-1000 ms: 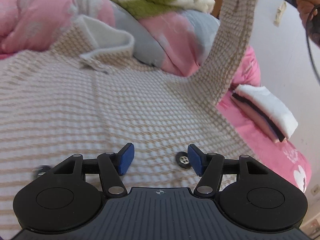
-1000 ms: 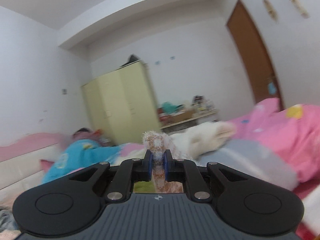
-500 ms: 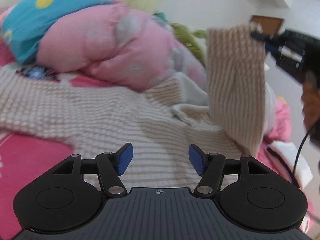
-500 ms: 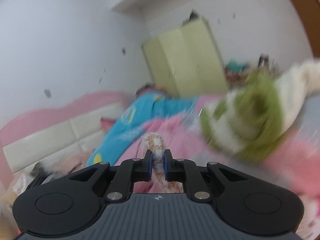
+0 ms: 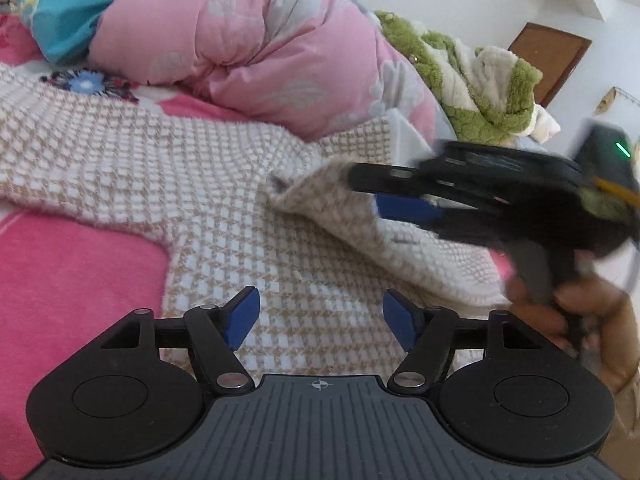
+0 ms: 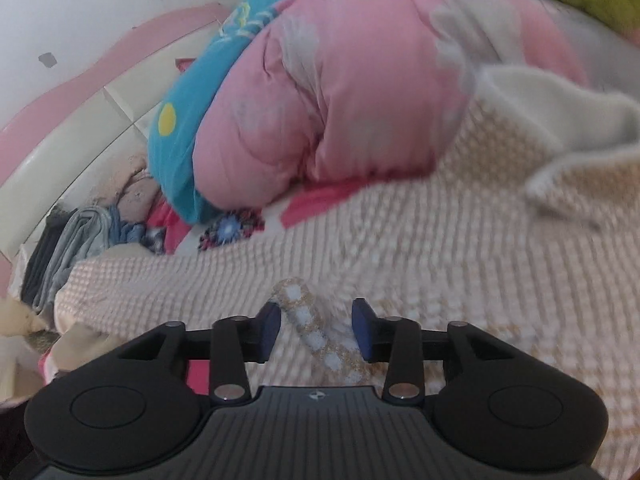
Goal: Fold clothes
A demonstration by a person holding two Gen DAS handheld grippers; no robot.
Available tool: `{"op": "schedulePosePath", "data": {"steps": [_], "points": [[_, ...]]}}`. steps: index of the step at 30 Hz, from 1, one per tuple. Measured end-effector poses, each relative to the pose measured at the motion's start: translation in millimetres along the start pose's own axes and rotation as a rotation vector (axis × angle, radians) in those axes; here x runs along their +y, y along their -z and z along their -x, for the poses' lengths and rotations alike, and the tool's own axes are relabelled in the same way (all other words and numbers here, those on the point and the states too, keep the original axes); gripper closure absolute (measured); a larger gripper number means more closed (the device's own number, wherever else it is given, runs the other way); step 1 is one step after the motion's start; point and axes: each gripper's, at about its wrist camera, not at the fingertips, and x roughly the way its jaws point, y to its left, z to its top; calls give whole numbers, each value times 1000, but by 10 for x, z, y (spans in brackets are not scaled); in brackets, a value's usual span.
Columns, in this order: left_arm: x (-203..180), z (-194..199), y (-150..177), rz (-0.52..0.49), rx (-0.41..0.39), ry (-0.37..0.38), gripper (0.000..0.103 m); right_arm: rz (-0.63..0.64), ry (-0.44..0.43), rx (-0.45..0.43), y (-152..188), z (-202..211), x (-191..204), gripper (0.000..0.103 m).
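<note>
The right gripper [image 6: 316, 330] has just been opening its jaws, and they now stand moderately apart with the folded cuff end [image 6: 308, 322] of the sleeve lying loose between the blue pads [image 6: 269, 326], leaning against the left pad but no longer pinched. In the left wrist view that same gripper [image 5: 384, 194] shows blurred from the side, over the sleeve [image 5: 384, 236] it has laid back across the body of the garment, a hand [image 5: 576, 312] wrapped round its grip.

The left gripper [image 5: 321, 322] hangs above the lower part of the sweater [image 5: 180, 168] with its jaws wide and nothing between them; they too have just been opening further.

The sweater, a beige and white checked knit, is spread flat over the pink bedsheet [image 5: 68, 280], its other sleeve stretched out toward the left edge of the bed. Beyond it, toward the head of the bed, a pink duvet [image 5: 256, 40] is bunched up with a blue cover [image 5: 60, 4] against it and a green and white fleece blanket [image 5: 480, 76] to the right. By the headboard [image 6: 80, 120], a small stack of folded clothes [image 6: 76, 240] sits at the bed's corner.
</note>
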Motion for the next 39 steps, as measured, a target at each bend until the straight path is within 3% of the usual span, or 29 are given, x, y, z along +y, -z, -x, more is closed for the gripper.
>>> {"op": "schedulePosePath", "data": {"steps": [1, 4, 7, 10, 16, 19, 21, 24, 29, 34, 36, 39], "points": [[4, -15, -13, 6, 2, 5, 32, -14, -19, -22, 14, 128, -47, 60], [13, -60, -52, 23, 6, 18, 29, -115, -55, -134, 100, 624, -325, 44], [-1, -124, -77, 22, 8, 5, 27, -257, -85, -275, 217, 1180, -737, 42], [18, -244, -122, 25, 22, -30, 28, -378, -17, -398, 459, 1613, -1180, 42], [-71, -614, -318, 26, 66, -121, 41, -705, 41, -501, 1088, 1965, -2050, 47], [-91, -763, -370, 20, 76, -168, 56, -802, 24, -524, 1308, 1963, -2295, 49], [-105, -829, -393, 9, 76, -183, 83, -833, 15, -543, 1410, 1938, -2399, 52], [-132, -885, -489, 1, 82, -166, 92, -861, -13, -574, 1501, 1888, -2505, 57], [-272, -756, -770, -34, -11, -111, 93, -840, -42, -604, 1540, 1876, -2538, 58], [-92, -915, -683, -26, 104, -173, 92, -828, -50, -611, 1569, 1900, -2556, 59], [23, -985, -599, -26, 130, -179, 86, -814, -41, -606, 1574, 1903, -2547, 59], [-17, -946, -549, -79, 119, -189, 82, -792, -23, -597, 1567, 1898, -2524, 59]]}}
